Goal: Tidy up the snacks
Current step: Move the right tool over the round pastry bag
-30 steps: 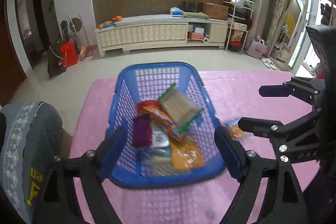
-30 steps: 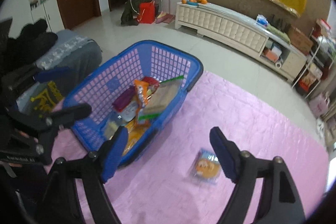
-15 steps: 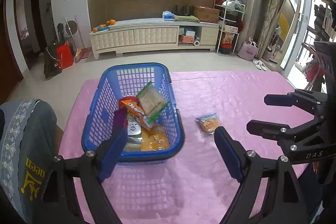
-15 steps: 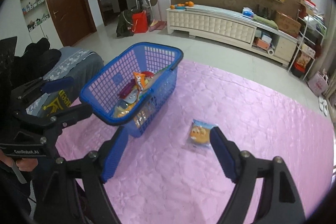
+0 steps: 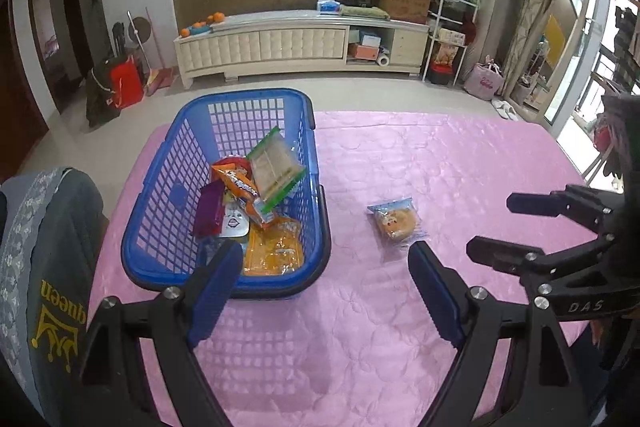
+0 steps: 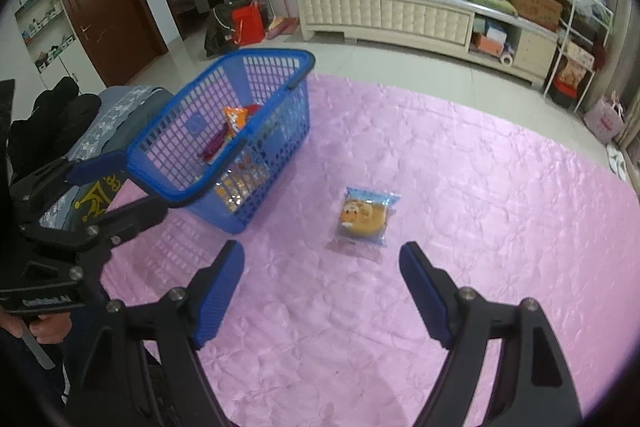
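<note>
Blue basket (image 5: 168, 187) on pink tablecloth (image 5: 440, 167), far left; several snack packets inside. Wrapped cake packet (image 6: 365, 215) flat on cloth, right of basket, apart from it. Left gripper (image 5: 326, 267) wide, empty. Right gripper (image 6: 322, 267) wide, empty, just near side of packet.

Left gripper (image 5: 324, 263) and right gripper (image 6: 322, 269): black angular frames with silver screws, each carrying two blue ribbed pads (image 6: 420, 291). White lettering "DAS" marks the right gripper's frame.
</note>
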Motion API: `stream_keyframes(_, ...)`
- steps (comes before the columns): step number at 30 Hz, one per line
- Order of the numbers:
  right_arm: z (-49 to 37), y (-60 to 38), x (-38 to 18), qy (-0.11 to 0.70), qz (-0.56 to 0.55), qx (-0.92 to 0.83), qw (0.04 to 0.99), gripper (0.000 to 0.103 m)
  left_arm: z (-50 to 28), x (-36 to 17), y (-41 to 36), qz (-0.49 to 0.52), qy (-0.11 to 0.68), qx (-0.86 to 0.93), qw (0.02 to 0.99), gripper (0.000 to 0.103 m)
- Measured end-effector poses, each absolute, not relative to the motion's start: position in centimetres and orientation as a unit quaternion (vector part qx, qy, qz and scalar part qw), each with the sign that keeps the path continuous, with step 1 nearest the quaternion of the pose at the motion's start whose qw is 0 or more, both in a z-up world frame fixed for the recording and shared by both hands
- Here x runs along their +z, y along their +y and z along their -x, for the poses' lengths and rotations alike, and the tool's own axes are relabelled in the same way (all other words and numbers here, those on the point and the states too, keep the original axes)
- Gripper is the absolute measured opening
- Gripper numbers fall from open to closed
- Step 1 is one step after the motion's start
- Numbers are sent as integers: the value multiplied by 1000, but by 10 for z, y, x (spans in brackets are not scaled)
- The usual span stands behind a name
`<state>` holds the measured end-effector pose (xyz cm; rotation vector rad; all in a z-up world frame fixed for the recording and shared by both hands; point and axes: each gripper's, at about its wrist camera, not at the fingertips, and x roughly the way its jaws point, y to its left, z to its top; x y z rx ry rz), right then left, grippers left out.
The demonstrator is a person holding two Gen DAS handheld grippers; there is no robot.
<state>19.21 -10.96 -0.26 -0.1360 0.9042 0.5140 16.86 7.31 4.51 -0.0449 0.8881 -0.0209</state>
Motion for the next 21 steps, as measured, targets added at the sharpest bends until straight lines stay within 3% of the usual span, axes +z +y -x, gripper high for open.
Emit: stream_keyframes(21,-283,-74,-55,530,84,234,811,83,-235,26,131,71,486,37,870,83)
